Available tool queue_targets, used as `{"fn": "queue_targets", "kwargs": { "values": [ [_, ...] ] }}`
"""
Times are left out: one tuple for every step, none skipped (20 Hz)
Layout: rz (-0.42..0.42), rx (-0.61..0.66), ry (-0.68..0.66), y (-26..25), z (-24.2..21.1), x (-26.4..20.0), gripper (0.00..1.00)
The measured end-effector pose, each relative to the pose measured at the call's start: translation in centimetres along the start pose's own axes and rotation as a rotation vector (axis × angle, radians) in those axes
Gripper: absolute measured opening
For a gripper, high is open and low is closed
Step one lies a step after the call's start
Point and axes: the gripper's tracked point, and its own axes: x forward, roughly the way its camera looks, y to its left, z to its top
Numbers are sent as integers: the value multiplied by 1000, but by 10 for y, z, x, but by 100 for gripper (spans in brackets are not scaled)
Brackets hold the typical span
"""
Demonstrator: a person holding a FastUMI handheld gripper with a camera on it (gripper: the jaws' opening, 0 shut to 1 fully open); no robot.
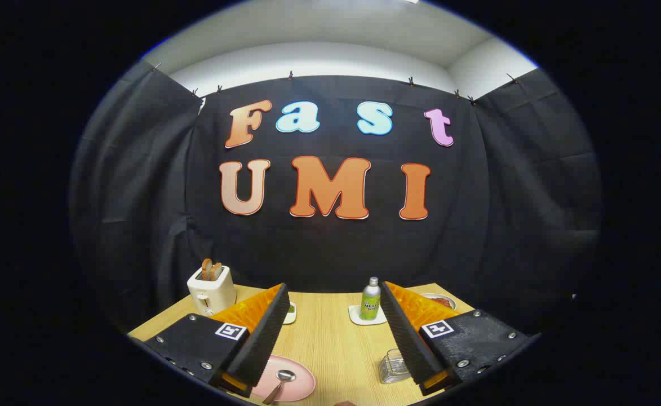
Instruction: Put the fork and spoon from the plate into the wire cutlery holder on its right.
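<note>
My gripper (335,293) is held high above the wooden table (330,344), its two fingers spread wide apart with nothing between them. Below the left finger (262,338) lies a pink plate (299,383) with a metal spoon (280,383) resting on it, bowl pointing away from me. The left finger hides part of the plate, and I cannot make out a fork. The wire cutlery holder (393,365) stands to the plate's right, partly behind the right finger (406,335).
A cream toaster (212,288) with toast in its slots stands at the back left. A green bottle (370,299) on a white coaster (358,317) sits beyond the fingers. A small dish of red food (442,301) lies at the back right, near the booth's black cloth wall.
</note>
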Motion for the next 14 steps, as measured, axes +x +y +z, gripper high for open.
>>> {"fn": "queue_targets", "kwargs": {
  "values": [
    [4, -1, -10, 2, 3, -1, 97],
    [6, -4, -19, 4, 6, -1, 97],
    [13, -5, -28, 6, 8, -1, 97],
    [19, -6, -40, 9, 12, -2, 97],
    [24, -5, -51, 11, 15, -1, 97],
    [27, -6, -63, 13, 19, 0, 97],
    [32, -7, -75, 14, 21, 0, 97],
    [35, -12, -86, 16, 23, 1, 97],
    [37, -16, -90, 17, 23, 3, 97],
    [40, -21, -89, 18, 23, 4, 97],
    [43, -20, -89, 21, 23, 4, 97],
    [48, -16, -93, 22, 25, 5, 97],
    [49, -12, -97, 23, 26, 5, 97],
    [53, -10, -96, 23, 26, 7, 97]
  ]
}}
